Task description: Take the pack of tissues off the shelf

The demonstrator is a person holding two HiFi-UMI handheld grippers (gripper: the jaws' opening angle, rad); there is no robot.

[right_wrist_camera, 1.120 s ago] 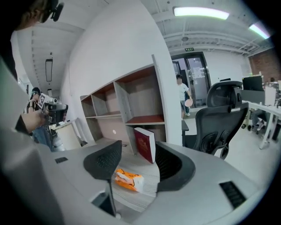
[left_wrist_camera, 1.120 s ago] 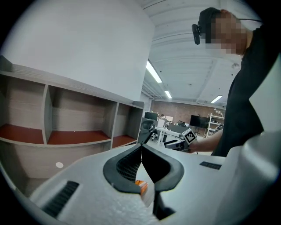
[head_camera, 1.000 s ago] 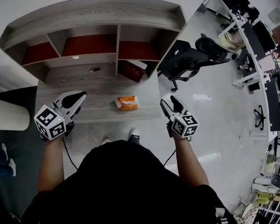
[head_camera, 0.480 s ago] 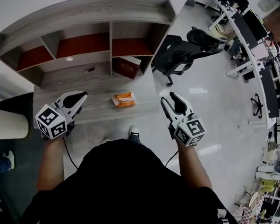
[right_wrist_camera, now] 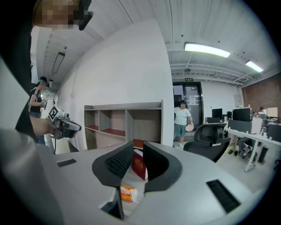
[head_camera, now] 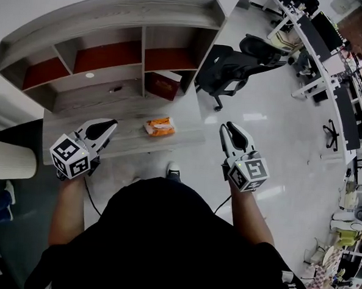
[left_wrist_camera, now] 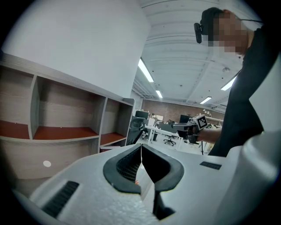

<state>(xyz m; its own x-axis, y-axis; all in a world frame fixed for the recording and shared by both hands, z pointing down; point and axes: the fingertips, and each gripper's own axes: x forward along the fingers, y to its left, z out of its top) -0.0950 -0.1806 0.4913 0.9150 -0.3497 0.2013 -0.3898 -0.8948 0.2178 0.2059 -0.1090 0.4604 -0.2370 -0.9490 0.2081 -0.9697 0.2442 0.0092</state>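
The orange pack of tissues (head_camera: 159, 126) lies on the grey wooden ledge of the low shelf unit (head_camera: 115, 21), between my two grippers and apart from both. My left gripper (head_camera: 110, 125) hovers to its left with the jaws together and nothing in them; the left gripper view shows its tips (left_wrist_camera: 141, 147) meeting. My right gripper (head_camera: 230, 127) hangs to the pack's right, off the ledge and over the floor. Its jaws have just been closing and stand a narrow gap apart (right_wrist_camera: 138, 151), with nothing between them. Below that gap the tissue pack (right_wrist_camera: 128, 192) shows.
A dark red box (head_camera: 163, 85) stands in the lower right compartment of the shelf. A black office chair (head_camera: 235, 61) is right of the shelf, with desks beyond it. A person (right_wrist_camera: 181, 121) stands far back. A white cylinder (head_camera: 9, 161) is at the left.
My right gripper has risen and shifted right, and its jaws have narrowed from wide open to a slim gap. The left gripper has shifted slightly. The tissue pack has not moved.
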